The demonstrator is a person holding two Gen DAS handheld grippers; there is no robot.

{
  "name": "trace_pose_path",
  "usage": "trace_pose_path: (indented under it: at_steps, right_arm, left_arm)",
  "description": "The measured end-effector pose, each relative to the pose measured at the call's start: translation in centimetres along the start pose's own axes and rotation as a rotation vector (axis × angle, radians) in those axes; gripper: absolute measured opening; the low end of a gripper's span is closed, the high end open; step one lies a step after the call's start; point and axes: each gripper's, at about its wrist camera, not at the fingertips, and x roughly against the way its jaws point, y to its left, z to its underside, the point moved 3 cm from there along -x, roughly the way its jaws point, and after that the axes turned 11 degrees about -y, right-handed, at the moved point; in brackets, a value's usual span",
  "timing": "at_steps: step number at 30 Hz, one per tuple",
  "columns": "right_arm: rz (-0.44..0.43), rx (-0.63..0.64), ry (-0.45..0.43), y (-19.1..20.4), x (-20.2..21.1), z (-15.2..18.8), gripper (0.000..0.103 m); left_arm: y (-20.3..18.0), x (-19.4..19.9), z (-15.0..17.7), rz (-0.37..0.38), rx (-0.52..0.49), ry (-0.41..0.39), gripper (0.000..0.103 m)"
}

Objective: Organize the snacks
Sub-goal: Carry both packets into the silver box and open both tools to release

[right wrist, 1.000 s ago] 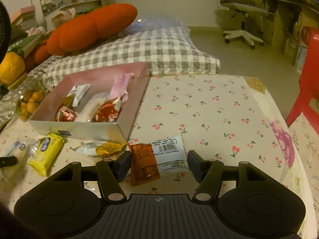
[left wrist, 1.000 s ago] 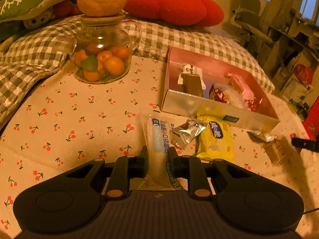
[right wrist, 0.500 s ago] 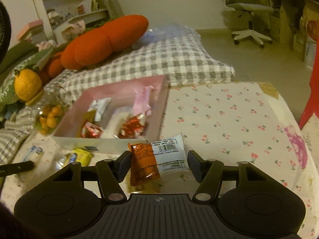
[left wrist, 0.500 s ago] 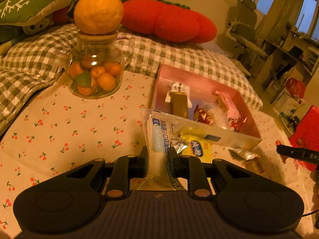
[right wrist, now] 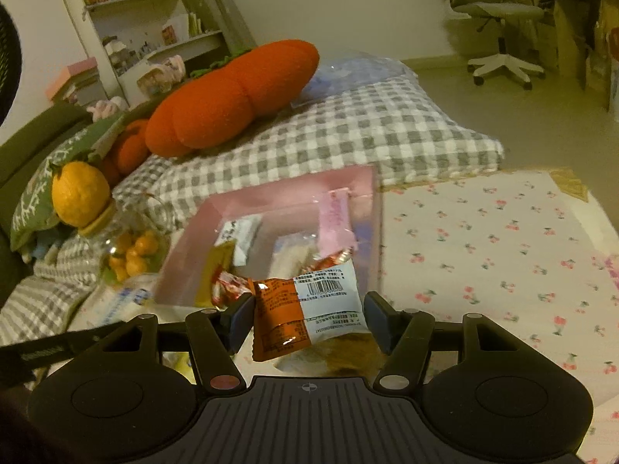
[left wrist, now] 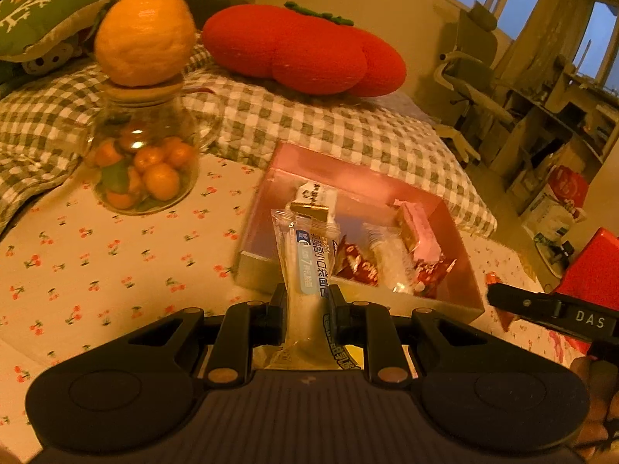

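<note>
Partly hidden pink box [left wrist: 456,232]; left tool [left wrist: 307,305] clenches clear packet [left wrist: 309,270], right tool [right wrist: 307,317] grips orange-white packet [right wrist: 309,305].

You can read "DAS" in pale letters on the black right gripper [left wrist: 549,309] where it enters the left wrist view. The clear snack packet [left wrist: 307,270] in your left gripper carries blue Chinese print and a large "7". The orange-and-white packet [right wrist: 309,309] shows a barcode; its small print is illegible.
</note>
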Motion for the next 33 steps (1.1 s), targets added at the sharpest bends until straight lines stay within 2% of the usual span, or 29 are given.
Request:
trace_pose_path:
  at_steps: [4, 9, 14, 21, 33]
  right_arm:
    - [-0.027, -0.056, 0.007, 0.5, -1.3, -0.4, 0.062]
    - [-0.06, -0.097, 0.01, 0.7, -3.8, -1.5, 0.062]
    - [-0.043, -0.13, 0.008, -0.2, -6.5, -2.7, 0.062]
    - [-0.028, -0.147, 0.013, -1.0, -10.1, -3.8, 0.062]
    - [-0.01, -0.116, 0.033, -0.6, -14.2, -4.4, 0.064]
  left_arm:
    - [-1.4, -1.5, -0.3, 0.024, 0.022, 0.012, 0.018]
    - [-3.1, -4.2, -0.8, 0.055, -0.013, 0.022, 0.018]
    - [-3.5, -6.7, -1.5, 0.059, -0.002, 0.047, 0.018]
    - [-4.3, -10.0, -2.4, 0.055, -0.04, 0.058, 0.018]
    - [-4.1, -13.4, -2.6, 0.034, -0.069, 0.076, 0.019]
